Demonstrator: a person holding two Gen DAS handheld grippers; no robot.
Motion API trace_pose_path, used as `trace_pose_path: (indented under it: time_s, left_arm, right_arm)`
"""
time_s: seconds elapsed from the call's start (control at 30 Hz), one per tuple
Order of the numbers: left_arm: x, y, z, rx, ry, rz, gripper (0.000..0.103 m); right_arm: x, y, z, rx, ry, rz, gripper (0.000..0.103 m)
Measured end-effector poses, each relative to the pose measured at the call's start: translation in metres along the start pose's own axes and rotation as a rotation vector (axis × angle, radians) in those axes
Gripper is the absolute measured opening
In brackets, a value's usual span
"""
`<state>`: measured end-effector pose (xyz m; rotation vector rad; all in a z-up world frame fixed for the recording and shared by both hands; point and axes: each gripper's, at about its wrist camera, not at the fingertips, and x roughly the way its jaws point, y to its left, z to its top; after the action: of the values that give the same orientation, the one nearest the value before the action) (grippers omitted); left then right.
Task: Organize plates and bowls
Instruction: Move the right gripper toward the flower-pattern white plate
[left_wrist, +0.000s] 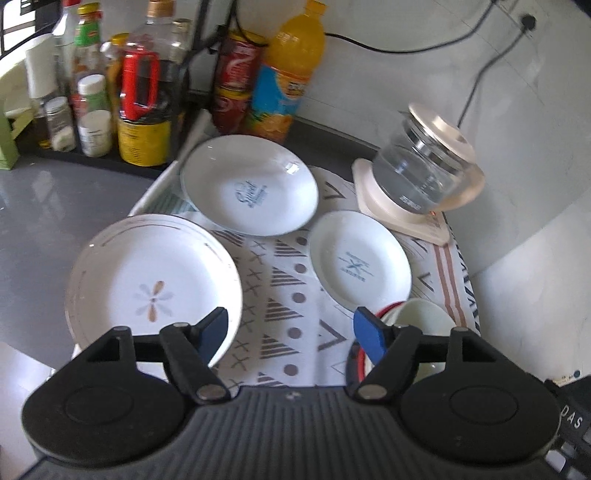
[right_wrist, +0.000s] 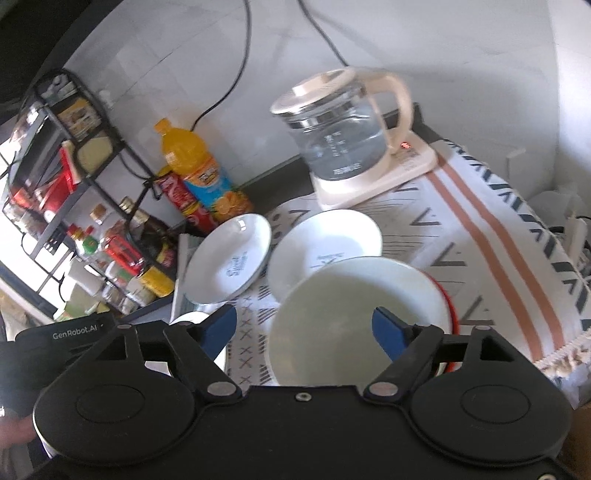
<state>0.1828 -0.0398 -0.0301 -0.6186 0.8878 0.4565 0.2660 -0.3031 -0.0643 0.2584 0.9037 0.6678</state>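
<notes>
Both left tongs and right tongs gape empty between pickups. Flower-patterned white plate, two printed white plates and red-rimmed cream bowl lie apart on the patterned bench cloth; stacking likely comes next

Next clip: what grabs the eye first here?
Three white plates spread on the patterned cloth: a flower plate left, a script-printed plate behind, a smaller plate right. A cream bowl sits nearest. A glass kettle stands at the back right.
</notes>
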Motion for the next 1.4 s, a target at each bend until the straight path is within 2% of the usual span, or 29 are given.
trace_pose_path:
  time_s: [0.33, 0.53, 0.67, 0.87, 1.17, 1.4]
  left_arm:
    - [-0.010, 0.033, -0.007, -0.068, -0.016, 0.036, 0.077]
    - [-0.014, 0.053, -0.011, -0.109, -0.016, 0.068, 0.083]
    - [-0.019, 0.066, -0.010, -0.130, -0.012, 0.084, 0.086]
    - [-0.027, 0.082, -0.008, -0.147, -0.012, 0.121, 0.089]
    - [-0.029, 0.105, 0.006, -0.187, -0.029, 0.127, 0.089]
    - [-0.010, 0.127, 0.027, -0.220, -0.024, 0.101, 0.089]
  right_arm:
    - [0.017, 0.030, -0.005, -0.087, 0.058, 0.048, 0.087]
    - [0.027, 0.050, -0.008, -0.151, 0.084, 0.079, 0.090]
    - [0.034, 0.061, -0.011, -0.170, 0.106, 0.103, 0.098]
    - [0.046, 0.075, -0.013, -0.192, 0.131, 0.129, 0.099]
    - [0.066, 0.093, -0.009, -0.208, 0.147, 0.127, 0.100]
    - [0.091, 0.108, -0.004, -0.217, 0.173, 0.107, 0.100]
